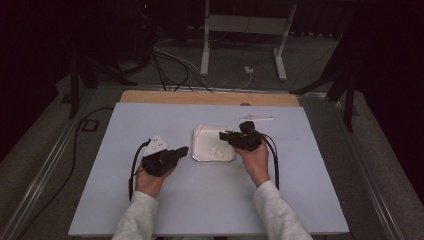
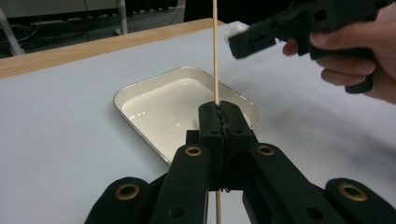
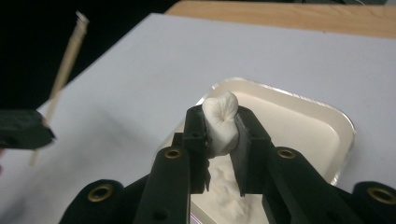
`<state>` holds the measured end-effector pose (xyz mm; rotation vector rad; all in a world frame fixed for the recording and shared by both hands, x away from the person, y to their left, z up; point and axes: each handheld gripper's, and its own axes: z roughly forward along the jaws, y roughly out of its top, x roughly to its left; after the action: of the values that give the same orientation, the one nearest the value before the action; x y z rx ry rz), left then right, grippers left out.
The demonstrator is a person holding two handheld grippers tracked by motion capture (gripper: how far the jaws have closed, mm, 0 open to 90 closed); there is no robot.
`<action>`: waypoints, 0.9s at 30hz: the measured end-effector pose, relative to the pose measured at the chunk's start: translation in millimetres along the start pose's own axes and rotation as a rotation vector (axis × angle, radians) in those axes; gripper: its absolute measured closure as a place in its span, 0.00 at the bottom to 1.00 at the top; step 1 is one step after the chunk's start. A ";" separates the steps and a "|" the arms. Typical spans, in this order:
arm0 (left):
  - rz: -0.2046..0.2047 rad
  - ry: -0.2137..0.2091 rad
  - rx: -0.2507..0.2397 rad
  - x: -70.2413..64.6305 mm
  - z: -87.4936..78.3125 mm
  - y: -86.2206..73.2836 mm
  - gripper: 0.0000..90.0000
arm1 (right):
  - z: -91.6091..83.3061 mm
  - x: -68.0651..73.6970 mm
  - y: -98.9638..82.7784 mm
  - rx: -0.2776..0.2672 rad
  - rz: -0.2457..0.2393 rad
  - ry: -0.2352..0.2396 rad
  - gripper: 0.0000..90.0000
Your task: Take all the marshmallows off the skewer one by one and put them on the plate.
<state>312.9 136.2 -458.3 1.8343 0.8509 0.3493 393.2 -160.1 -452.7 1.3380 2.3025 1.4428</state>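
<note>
In the high view, a pale blue table (image 1: 210, 200) is seen from above, with a wooden strip along its far edge. A white tray (image 1: 200, 150) lies near the middle of the frame, and two small white lumps (image 1: 216, 152) rest in its lower right part. The left gripper (image 1: 181, 151) is held at centre left, its tips just beside the tray's left rim. The right gripper (image 1: 224, 135) is held at centre right, its tips over the tray's upper right part. A white strip (image 1: 256, 118) lies on the table just above the right gripper.

In the left gripper view, the left gripper (image 2: 219, 112) is seen closed tight on a thin wooden skewer (image 2: 215, 51), which stands upright and runs up out of the top of the frame. The tray (image 2: 140, 91) lies behind the jaws at the centre. The right gripper (image 2: 233, 39) is seen at the upper right, held in a hand (image 2: 355, 56), with something white at its tip.

In the right gripper view, the right gripper (image 3: 223, 128) is seen at the lower centre, pressed onto a soft white marshmallow (image 3: 222, 121), which is squeezed between the pads and bulges above them. The tray (image 3: 336, 121) lies beneath and to the right. The skewer (image 3: 65, 60) slants at the upper left, gripped by the left gripper (image 3: 44, 128) at the left edge.
</note>
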 end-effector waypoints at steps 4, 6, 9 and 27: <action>-0.005 -0.007 -0.004 -2.2 2.0 1.2 1.00 | 4.0 -3.1 -6.6 0.025 -0.006 -0.033 0.86; -0.006 -0.008 -0.007 -3.1 2.4 1.9 1.00 | 6.1 -3.4 -8.9 0.035 -0.009 -0.046 0.85; -0.008 -0.008 -0.011 -3.2 2.0 2.5 1.00 | 9.2 -4.0 -11.6 0.050 -0.023 -0.061 0.85; -0.028 0.030 -0.020 -7.8 5.5 9.5 1.00 | 17.9 -14.4 -21.4 0.135 -0.023 -0.132 0.84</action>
<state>314.3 125.1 -451.0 1.8010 0.8891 0.3671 397.8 -161.9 -483.7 1.3903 2.3576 1.1727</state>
